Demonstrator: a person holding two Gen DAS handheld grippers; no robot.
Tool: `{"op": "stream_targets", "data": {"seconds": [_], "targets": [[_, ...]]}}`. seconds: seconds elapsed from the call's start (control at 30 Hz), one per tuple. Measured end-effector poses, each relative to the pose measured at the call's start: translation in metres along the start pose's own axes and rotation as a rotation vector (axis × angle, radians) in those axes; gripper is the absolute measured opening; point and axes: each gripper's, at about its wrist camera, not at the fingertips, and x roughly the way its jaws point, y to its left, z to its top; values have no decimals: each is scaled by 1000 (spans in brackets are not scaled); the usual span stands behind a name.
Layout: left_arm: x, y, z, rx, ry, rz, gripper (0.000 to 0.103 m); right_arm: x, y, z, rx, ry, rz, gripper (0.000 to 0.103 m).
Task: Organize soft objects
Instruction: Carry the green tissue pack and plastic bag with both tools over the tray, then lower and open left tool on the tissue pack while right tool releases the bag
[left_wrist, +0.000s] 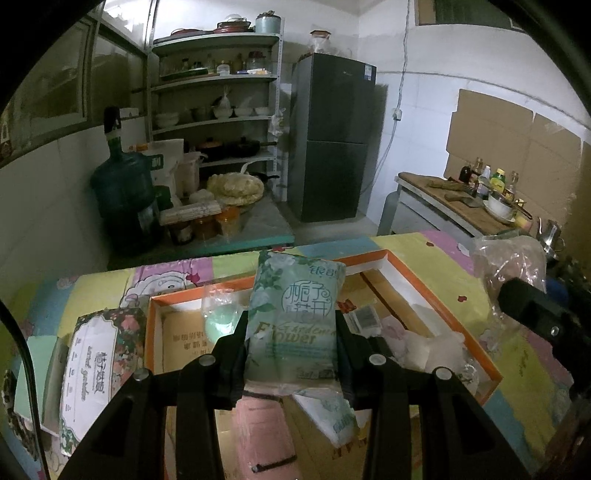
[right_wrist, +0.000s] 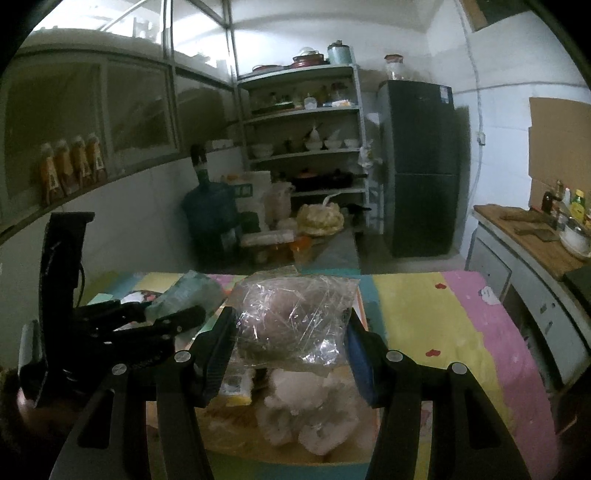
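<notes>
The left hand-held gripper (left_wrist: 291, 332) pinched a green tissue pack (left_wrist: 295, 317) upright, its long axis pointing away. The orange-rimmed box (left_wrist: 443, 306) lay directly beneath. The right hand-held gripper (right_wrist: 291, 343) pinched a clear plastic bag (right_wrist: 295, 317).

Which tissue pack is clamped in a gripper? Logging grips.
The green gardenia-print tissue pack, upright in the left gripper; the floral-wrapped tissue pack lies loose beside the box.

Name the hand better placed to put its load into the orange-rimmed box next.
Left, probably: the left gripper holds the green tissue pack right above the box; the right gripper is there too.
</notes>
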Motion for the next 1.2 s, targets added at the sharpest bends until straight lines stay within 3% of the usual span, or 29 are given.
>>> {"op": "stream_targets", "data": {"seconds": [0.67, 1.2], "targets": [[45, 1, 1, -6, 106, -18, 40, 69, -25, 19, -38, 163, 57, 58], [70, -8, 2, 1, 157, -49, 40, 131, -38, 12, -45, 299, 69, 58]]}}
